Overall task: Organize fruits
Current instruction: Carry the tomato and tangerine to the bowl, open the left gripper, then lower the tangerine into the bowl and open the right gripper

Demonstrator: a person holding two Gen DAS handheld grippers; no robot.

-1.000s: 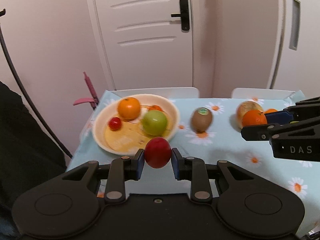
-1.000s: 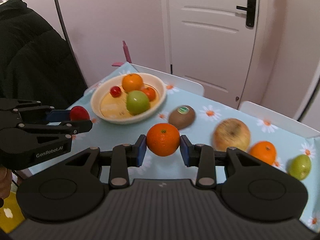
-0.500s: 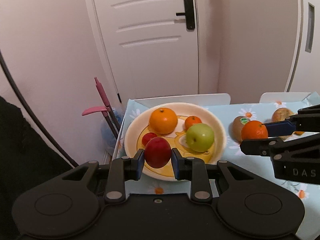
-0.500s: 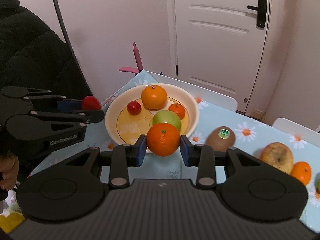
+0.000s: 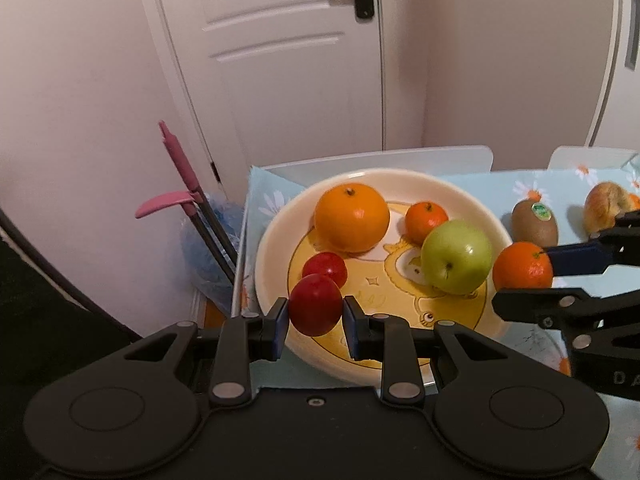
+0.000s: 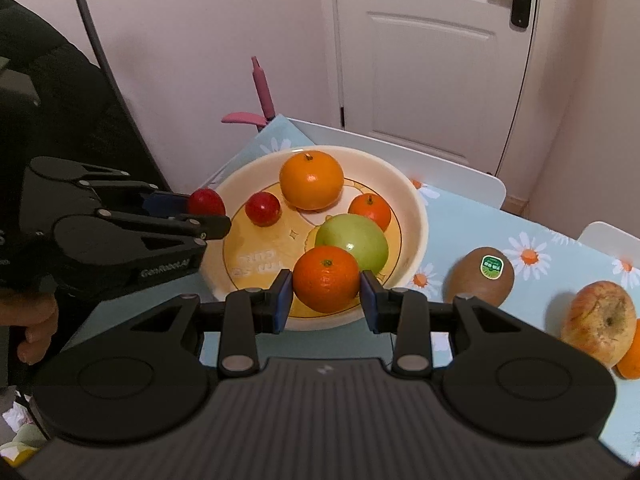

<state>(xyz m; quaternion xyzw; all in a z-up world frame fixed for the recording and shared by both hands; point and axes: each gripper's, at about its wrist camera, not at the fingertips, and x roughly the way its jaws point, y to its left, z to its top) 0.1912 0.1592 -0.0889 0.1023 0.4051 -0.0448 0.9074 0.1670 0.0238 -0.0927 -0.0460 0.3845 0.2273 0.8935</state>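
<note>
Firstly, left wrist view: left claw (image 5: 315,317) pinching a red plum (image 5: 315,305) between its blue pads, held over the near left rim of the cream bowl (image 5: 472,196). Bowl contents: large orange (image 5: 351,217), small tangerine (image 5: 426,216), green apple (image 5: 456,256), second red fruit (image 5: 324,268) just behind the held plum. Right claw (image 5: 532,280) enters from the right edge, pinching a mandarin (image 5: 522,266) at the bowl's right rim. Kiwi with sticker (image 5: 535,222) and a yellowish apple (image 5: 604,207) on the daisy-print tabletop (image 5: 520,184), right of the bowl.

Next, right wrist view: right claw (image 6: 327,297) pinching the mandarin (image 6: 327,279) over the bowl's (image 6: 414,204) near edge, just in front of the green apple (image 6: 354,242). Left claw (image 6: 202,213) at left, gripping the plum (image 6: 206,201) above the bowl's left rim; a person's hand (image 6: 34,320) below it. Kiwi (image 6: 479,275) and yellowish apple (image 6: 598,321) on the tabletop (image 6: 560,252), apart from the bowl; another orange fruit (image 6: 631,355) partly hidden behind the apple.
</note>
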